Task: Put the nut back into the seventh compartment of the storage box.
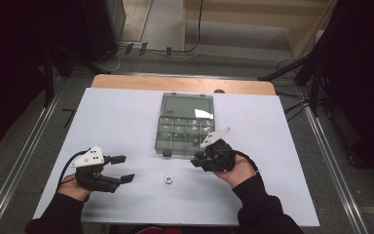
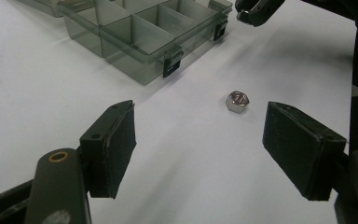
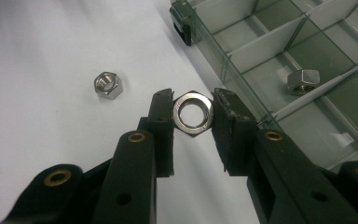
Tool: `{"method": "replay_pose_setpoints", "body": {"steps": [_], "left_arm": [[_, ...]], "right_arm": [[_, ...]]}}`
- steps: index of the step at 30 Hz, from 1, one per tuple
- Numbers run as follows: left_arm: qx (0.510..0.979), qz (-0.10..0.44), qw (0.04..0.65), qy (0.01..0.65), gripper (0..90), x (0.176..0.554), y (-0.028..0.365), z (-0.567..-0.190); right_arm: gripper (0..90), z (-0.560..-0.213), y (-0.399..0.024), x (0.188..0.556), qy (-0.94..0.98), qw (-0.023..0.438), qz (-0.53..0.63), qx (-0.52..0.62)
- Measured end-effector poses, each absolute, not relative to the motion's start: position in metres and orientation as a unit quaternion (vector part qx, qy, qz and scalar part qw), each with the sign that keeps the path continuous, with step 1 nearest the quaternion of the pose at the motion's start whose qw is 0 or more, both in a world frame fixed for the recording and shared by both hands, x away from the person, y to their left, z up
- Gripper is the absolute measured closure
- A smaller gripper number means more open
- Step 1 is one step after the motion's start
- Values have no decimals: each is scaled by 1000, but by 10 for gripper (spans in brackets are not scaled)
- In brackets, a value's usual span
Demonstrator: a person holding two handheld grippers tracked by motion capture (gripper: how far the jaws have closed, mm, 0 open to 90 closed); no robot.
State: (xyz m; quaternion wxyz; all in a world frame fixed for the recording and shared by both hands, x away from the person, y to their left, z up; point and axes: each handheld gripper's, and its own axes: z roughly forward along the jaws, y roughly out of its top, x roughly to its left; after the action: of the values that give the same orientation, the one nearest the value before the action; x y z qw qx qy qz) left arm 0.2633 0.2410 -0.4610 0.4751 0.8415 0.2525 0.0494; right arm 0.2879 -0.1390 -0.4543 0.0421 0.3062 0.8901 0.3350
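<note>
Over on the left, the left gripper sits low over the white bench, jaws standing wide apart with nothing between them. In the left gripper view its two black pads frame bare bench, and a small loose nut lies on the surface ahead of them, closer to the right-hand pad but touching neither.

Moving toward the middle, that same loose nut shows in the high view, lying alone on the bench between the two hands, just in front of the near edge of the clear compartment box. The box lies open, its lid folded flat away from the person, its black latches facing the person.

On to the right, and here is the grip: the right gripper is clamped on a larger held nut, pads pressing its flats on both sides, its hole facing the camera. The right gripper hangs just beside the box's near right corner, over the bench. In the right gripper view another nut rests inside one of the box's compartments, beyond a divider.
</note>
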Motion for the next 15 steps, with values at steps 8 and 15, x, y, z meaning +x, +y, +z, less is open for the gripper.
{"method": "replay_pose_setpoints", "body": {"steps": [8,15], "left_arm": [[843,50,473,250,259,263,240,-462],[845,48,471,249,259,264,240,-463]], "right_arm": [[715,-447,-138,302,888,51,340,306],[715,-443,-137,319,883,59,343,314]]}}
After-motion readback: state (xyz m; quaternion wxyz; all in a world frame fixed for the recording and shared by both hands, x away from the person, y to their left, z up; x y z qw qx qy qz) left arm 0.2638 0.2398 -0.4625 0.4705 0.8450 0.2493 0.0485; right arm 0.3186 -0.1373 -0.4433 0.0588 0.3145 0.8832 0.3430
